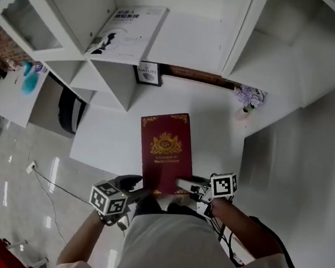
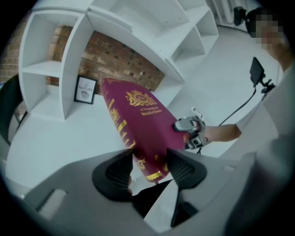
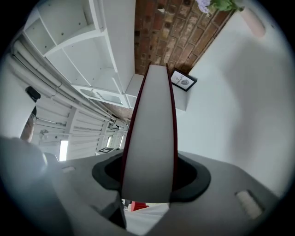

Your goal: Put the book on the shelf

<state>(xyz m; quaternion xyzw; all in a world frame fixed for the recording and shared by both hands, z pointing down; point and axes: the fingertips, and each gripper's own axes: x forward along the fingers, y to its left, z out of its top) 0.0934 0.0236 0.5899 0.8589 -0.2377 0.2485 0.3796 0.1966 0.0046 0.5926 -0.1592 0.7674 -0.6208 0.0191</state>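
book [image 1: 166,148] | near corner under right hand-held gripper [image 1: 181,186] | title blurred

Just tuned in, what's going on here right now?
A person holds a red book with both tongs. The left tongs grip its lower spine corner, and the right tongs clamp the page edge. The book is tilted up in front of the white shelf and is not yet on it. A small framed picture stands in one compartment.
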